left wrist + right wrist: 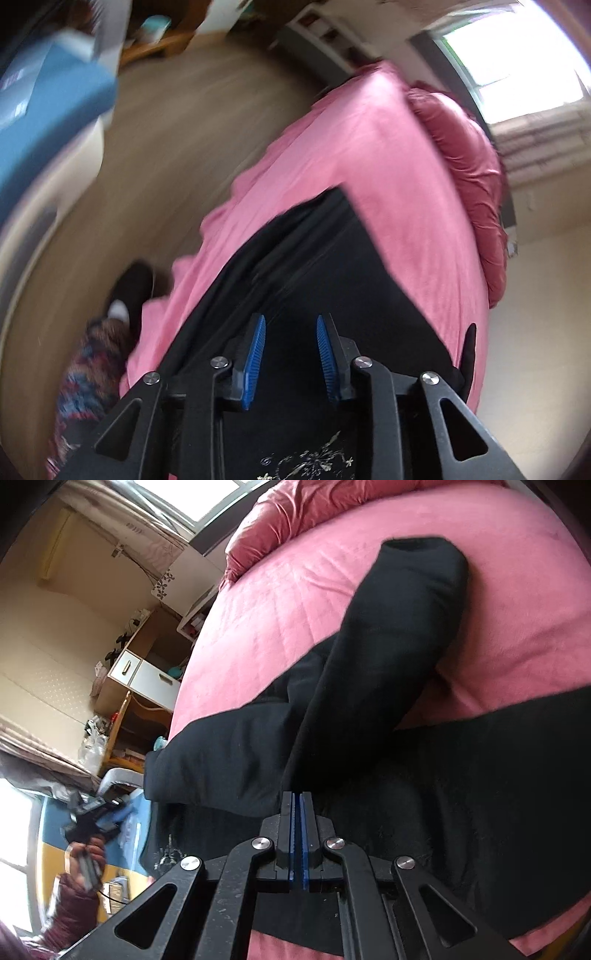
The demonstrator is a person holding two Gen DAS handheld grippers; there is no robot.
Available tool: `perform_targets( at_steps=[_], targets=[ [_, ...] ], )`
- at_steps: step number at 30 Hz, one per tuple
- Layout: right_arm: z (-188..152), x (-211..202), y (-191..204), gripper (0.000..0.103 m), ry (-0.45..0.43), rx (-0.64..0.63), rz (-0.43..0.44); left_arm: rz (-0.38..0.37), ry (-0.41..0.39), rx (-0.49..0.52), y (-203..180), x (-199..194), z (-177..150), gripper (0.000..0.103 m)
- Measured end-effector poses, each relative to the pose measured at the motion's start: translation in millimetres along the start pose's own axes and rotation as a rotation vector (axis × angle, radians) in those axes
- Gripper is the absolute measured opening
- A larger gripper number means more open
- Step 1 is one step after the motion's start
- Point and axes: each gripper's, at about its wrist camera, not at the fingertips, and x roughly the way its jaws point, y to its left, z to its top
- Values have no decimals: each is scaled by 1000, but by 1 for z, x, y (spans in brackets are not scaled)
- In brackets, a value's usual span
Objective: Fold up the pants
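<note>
My left gripper [290, 354] has its blue pads [255, 360] parted with nothing between them; it hangs over the black pants [295, 266], which run from the bottom of its view up toward one o'clock across the pink bedspread [369, 147]. A pale floral print [314, 461] on the black cloth shows at six o'clock, under the gripper frame. The whole left view is smeared with motion blur. At eight o'clock I see a patterned trouser leg [88, 373] and a dark slipper [133, 291] on the brown floor [184, 129].

My right gripper [298, 836] is clenched, pads pressed together. I cannot tell whether any cloth is caught in them, though a fold of the pants [388, 646] rises right from the tips toward one o'clock, its end resting on the bedspread [277, 609]. More of the garment spreads to nine and three o'clock. A crumpled rose duvet [314, 502] lies at twelve. At eight o'clock, blurred, a hand [88, 853] in a maroon sleeve [70, 912] holds the other gripper beside the bed.
</note>
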Motion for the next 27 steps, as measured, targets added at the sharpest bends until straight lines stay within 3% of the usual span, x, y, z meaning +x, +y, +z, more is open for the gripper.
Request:
perform_targets(
  at_steps=[1,4,6,8,12,15,18,19,21,27],
  targets=[
    [0,2,-2,4,2,15,4,-9,10,-27,6,6,-1,31],
    [0,8,-9,20,3,62,-11,-59,7,-94,12,19,0,31],
    [3,9,-9,42,-3,81,-25,-76,-3,-99,7,27,5,31],
    [7,6,-7,46,-27,84,-25,-79,1,-101,3,36,7,31],
    [21,9,0,46,-40,76,-73,-80,-5,-113,0,43,16,31],
    [35,21,3,46,-39,58,-158,-90,-21,-108,-1,46,18,29],
    [46,34,6,44,-15,40,-226,-91,-44,-66,-6,44,21,19],
    [49,42,7,39,16,24,-274,-96,-45,-65,-6,44,22,16],
    [50,50,7,7,47,0,-319,-108,-50,-59,-7,40,26,11],
    [41,43,2,7,39,-5,-326,-107,-69,-2,-20,31,34,7]
  ],
)
